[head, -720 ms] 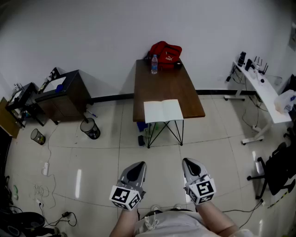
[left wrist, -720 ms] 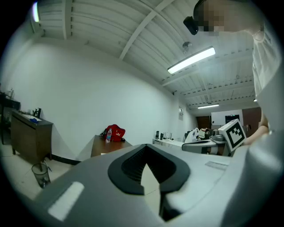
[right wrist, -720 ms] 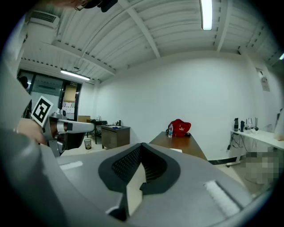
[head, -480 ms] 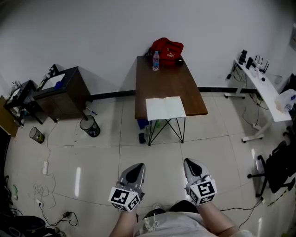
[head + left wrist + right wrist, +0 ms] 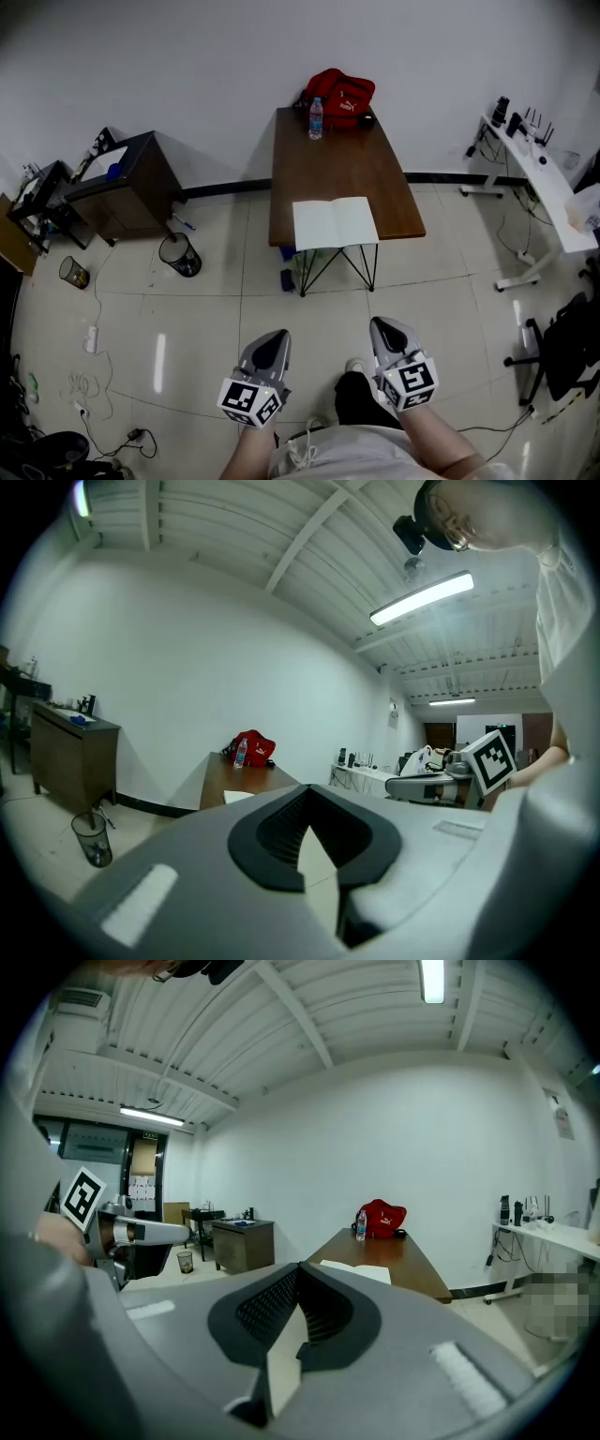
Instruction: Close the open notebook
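Note:
The open notebook (image 5: 335, 223) lies flat with white pages up at the near edge of a brown table (image 5: 337, 164), well ahead of me across the floor. Both grippers hang low over the tiles, far short of it. My left gripper (image 5: 270, 339) is shut with nothing in it, its jaws meeting at the tip (image 5: 309, 794). My right gripper (image 5: 387, 328) is also shut and empty, with its jaws together (image 5: 298, 1269). The notebook (image 5: 356, 1270) shows small past the right gripper's tip and as a pale sliver (image 5: 236, 797) in the left gripper view.
A red bag (image 5: 345, 96) and a water bottle (image 5: 316, 118) stand at the table's far end. A dark cabinet (image 5: 127, 187) and a mesh bin (image 5: 178, 257) are at left, a white desk (image 5: 539, 183) and an office chair (image 5: 562, 342) at right. Cables (image 5: 89, 389) trail on the floor.
A dark shoe and trouser leg have come into view between the grippers as the person steps forward. The grippers keep their place in the view and stay shut.

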Demonstrator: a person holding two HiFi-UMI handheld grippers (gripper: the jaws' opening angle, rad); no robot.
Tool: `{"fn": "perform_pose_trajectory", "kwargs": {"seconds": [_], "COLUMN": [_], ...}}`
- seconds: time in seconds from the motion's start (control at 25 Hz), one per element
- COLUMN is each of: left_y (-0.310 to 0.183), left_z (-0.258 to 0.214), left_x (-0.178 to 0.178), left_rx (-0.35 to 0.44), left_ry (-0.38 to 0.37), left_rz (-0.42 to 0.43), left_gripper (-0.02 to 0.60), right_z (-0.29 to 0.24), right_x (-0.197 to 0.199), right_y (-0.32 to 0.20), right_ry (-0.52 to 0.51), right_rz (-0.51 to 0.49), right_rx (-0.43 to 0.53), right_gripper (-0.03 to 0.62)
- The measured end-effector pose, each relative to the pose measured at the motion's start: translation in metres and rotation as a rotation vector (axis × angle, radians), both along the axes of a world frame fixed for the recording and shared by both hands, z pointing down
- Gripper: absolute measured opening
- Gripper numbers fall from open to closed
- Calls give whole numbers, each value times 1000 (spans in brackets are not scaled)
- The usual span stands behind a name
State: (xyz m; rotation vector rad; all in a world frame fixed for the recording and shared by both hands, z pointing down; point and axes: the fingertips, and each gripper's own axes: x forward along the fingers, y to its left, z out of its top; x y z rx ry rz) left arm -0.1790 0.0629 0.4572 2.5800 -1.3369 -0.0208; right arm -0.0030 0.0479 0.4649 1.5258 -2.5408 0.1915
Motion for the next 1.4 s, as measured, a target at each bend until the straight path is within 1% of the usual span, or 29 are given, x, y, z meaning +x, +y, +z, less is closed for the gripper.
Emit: {"fn": "perform_pose_trajectory", "kwargs": {"seconds": [0.2,0.4,0.52,0.64,0.8,0.92,1.12,1.24,1.28,1.32,1.36,1.4], "left_y": [-64,-126,-152,-169,-188,-204,-238,-262,-271,-279,-287,-294], "left_z": [-5,-15,-15,-7,4,12,37,50,56,64,74,85], "left_x": [24,52,61,72,77,73,69,67,66,64,62,60], "left_rx": [23,40,38,16,-22,-46,-106,-139,-158,-184,-215,-250], "left_ry": [-12,-18,-14,-14,-19,-14,-22,-32,-36,-42,-47,-52], "left_rz": [-35,-83,-115,-131,-147,-153,-140,-131,-131,-132,-132,-131], "left_gripper": [6,6,6,6,6,6,6,6,14,79,128,149], "right_z": [-7,-14,-12,-6,6,13,30,37,39,41,45,50], "right_x": [30,66,78,88,92,89,83,77,75,72,68,64], "right_y": [-68,-134,-167,-191,-211,-226,-251,-267,-272,-277,-283,-288], "right_ry": [-12,-8,-18,-25,-34,-41,-65,-62,-56,-49,-41,-35], "right_rz": [-17,-59,-79,-93,-114,-107,-89,-87,-92,-97,-103,-108], "right_rx": [32,46,38,20,-13,-43,-102,-127,-134,-142,-152,-164], "right_gripper": [6,6,6,6,6,6,6,6,6,6,6,6]}}
